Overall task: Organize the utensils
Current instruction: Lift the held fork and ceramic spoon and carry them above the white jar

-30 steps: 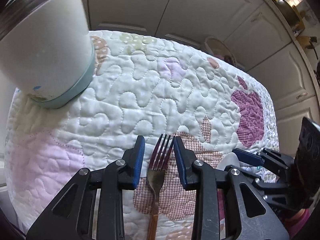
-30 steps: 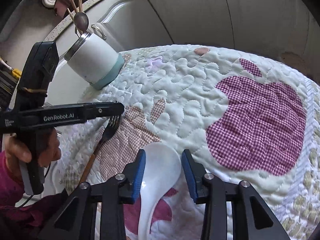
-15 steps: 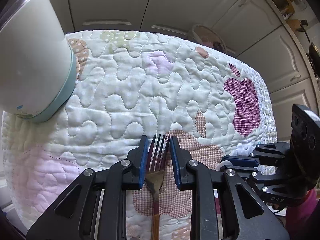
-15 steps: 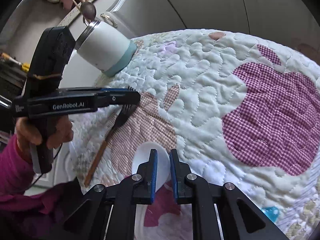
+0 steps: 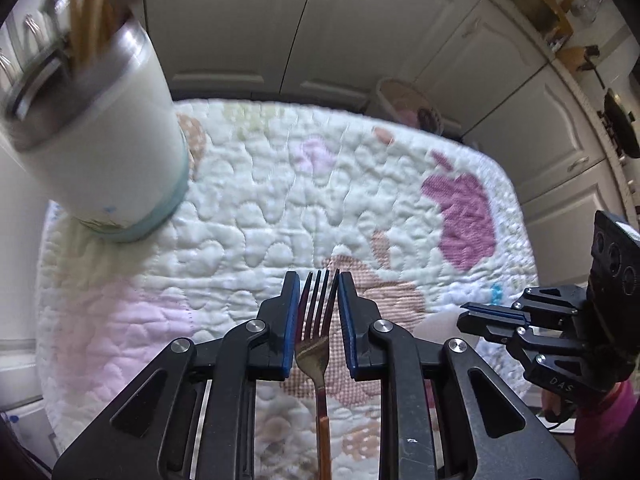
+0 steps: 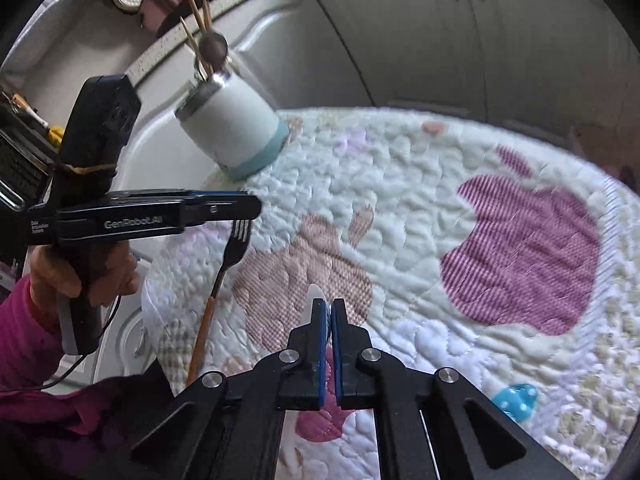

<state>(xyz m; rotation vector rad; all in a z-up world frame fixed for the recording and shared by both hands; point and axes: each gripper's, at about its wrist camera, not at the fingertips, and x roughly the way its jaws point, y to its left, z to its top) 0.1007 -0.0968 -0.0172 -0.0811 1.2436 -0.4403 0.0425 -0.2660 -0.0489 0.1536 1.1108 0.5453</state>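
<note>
The left gripper [image 5: 319, 312] is pinching the fork [image 5: 316, 334] by its head, blue pads pressing against the outer tines. The right wrist view is showing what the left cannot: the fork [image 6: 230, 264] is hanging tilted off the quilted mat [image 6: 400, 216], its orange handle slanting down toward the person's magenta sleeve [image 6: 24, 340], and the left gripper [image 6: 240, 206] is carrying the readable words "GenRobot.AI" and "Data Acquisition System" on its side. The right gripper [image 6: 328, 320] is squeezing its fingers nearly together on the thin edge of the white spoon [image 6: 316, 300], only a sliver of which is poking out past the tips. From the left wrist view the right gripper [image 5: 472, 314] is sitting to the side with "DAS" printed on its body, and the spoon [image 5: 440, 326] is showing as a pale blur beside it. The white holder cup [image 5: 104, 140] is standing at the far left corner of the mat [image 5: 320, 200], well apart from both tools, with wooden chopsticks [image 6: 198, 36] and a dark spoon [image 6: 214, 46] sticking out of it. Cream cabinet doors [image 5: 360, 32] are closing off the background.
</note>
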